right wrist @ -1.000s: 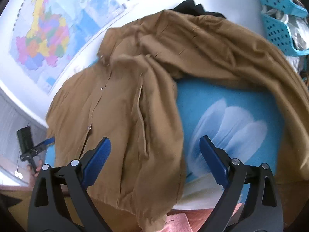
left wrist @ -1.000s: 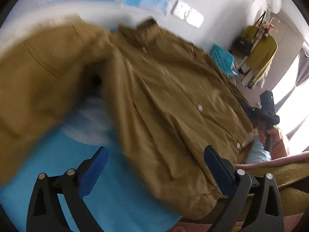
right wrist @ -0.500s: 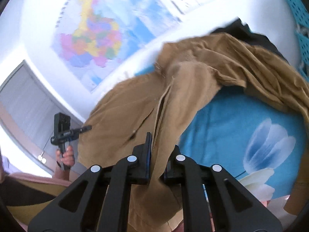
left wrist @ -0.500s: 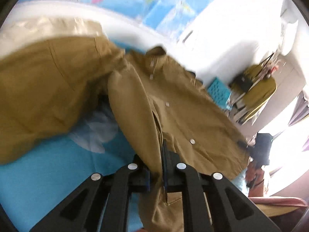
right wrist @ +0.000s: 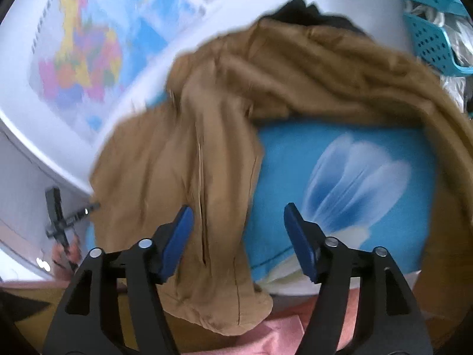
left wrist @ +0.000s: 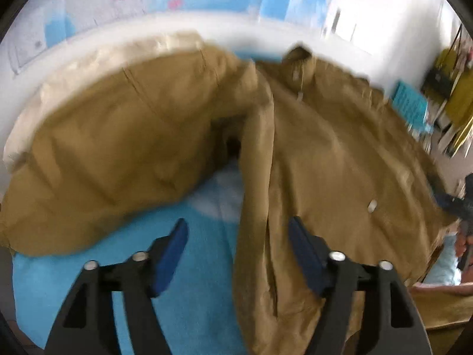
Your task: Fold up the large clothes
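Two wrist views of a large tan button-up shirt (left wrist: pixel 340 159) spread on a bed covered by a blue sheet (left wrist: pixel 195 295) printed with a white flower (right wrist: pixel 354 177). We take the shirt as our landmark. In the left wrist view we see its collar (left wrist: pixel 298 59) at the far end, toward the white wall, and a pale button (left wrist: pixel 372 205) on the front panel; a folded edge of cloth runs from the collar toward the camera, and a broad part of the shirt spreads to the left of that edge. The left hand-held gripper (left wrist: pixel 238 254) hovers over the near end of the edge: its jaws are opening, the cloth edge lies in the gap beside the right blue pad (left wrist: pixel 304 254), and no pad presses on it. In the right wrist view we find the right hand-held gripper (right wrist: pixel 238 242) above the near hem of the shirt (right wrist: pixel 183 153); its jaws are likewise opening, with a strip of tan cloth lying between them, released. Beyond the shirt a coloured map (right wrist: pixel 82 59) hangs on the wall, and a dark garment (right wrist: pixel 307 14) shows behind the far edge of the shirt. To the right of the shirt stand turquoise perforated baskets (right wrist: pixel 428 41). Both views are motion-blurred.
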{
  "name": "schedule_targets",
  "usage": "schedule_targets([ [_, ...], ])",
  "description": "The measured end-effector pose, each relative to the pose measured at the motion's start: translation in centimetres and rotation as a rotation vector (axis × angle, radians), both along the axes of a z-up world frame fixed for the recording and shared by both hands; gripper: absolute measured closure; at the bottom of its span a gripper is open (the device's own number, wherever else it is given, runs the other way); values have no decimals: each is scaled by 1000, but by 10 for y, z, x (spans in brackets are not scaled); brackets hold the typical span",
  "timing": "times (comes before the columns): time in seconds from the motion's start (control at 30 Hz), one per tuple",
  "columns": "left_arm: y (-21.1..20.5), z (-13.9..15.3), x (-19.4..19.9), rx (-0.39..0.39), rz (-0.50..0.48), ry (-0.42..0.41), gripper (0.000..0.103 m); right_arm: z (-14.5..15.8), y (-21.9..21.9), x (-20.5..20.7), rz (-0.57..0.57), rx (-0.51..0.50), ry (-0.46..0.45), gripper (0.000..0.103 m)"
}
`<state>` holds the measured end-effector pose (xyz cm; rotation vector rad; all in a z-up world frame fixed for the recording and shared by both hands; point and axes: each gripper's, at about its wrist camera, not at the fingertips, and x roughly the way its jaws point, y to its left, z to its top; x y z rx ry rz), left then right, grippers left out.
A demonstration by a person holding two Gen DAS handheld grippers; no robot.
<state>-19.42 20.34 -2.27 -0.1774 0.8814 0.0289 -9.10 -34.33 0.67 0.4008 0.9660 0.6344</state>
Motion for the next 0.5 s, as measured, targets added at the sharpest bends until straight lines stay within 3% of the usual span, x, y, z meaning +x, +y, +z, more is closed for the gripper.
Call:
schedule_targets([
  [0.13, -7, 26, 4, 25, -31, -87, 23, 5, -11, 13, -75, 19, -33, 30],
  [0.23, -25, 30, 14, 25, -80, -112, 23, -1, -40, 32, -239, 51, -13, 33],
  [0.33, -54, 26, 37, 33, -139, -121, 23, 8, -65, 38, -321, 49, -67, 33],
  [0.4, -69, 22, 52, 22, -187, -120, 22, 23, -75, 37, -355, -34, -136, 30],
  [0.5, -82, 16, 63, -12, -234, -117, 22, 35, -74, 35, -420, -238, -217, 11],
])
